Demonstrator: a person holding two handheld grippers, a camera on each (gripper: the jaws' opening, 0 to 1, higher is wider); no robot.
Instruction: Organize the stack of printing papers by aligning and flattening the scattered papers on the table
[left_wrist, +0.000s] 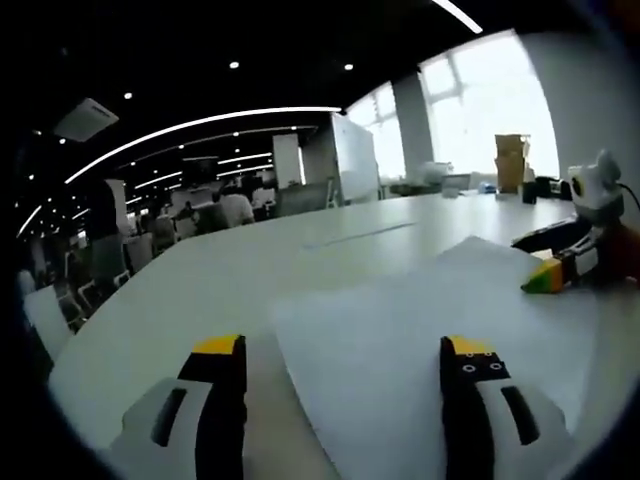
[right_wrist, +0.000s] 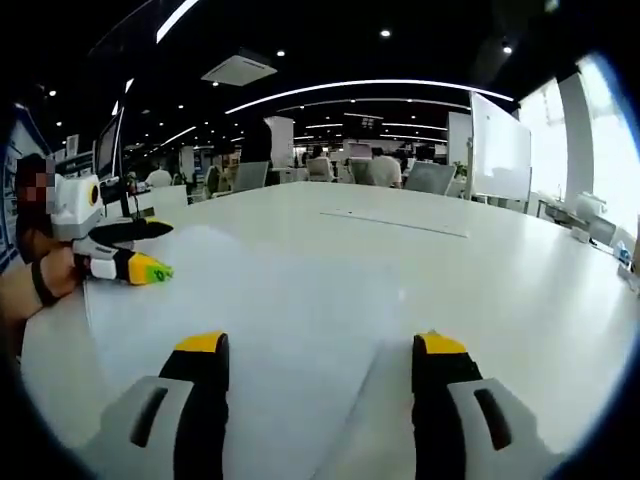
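Papers: white printing paper stack (left_wrist: 420, 330) lying flat on the white table (left_wrist: 200, 290), sheets slightly fanned, edges not flush in the left gripper view; same sheets (right_wrist: 250, 330) hard to tell from the tabletop in the right gripper view.
Left gripper (left_wrist: 345, 365): jaws spread wide, holding nothing, hovering over the near edge of the paper; seen also from the other side (right_wrist: 140, 262), tips near the sheet's far edge.
Right gripper (right_wrist: 318, 365): jaws apart, empty, above the paper; also seen at the stack's far corner (left_wrist: 550, 270).
Progress: early by the look of it; sheets roughly piled but not squared.
Left to do: likely nudging edges flush, pressing flat.
Background: office chairs (right_wrist: 430, 178), whiteboard (right_wrist: 500, 150).
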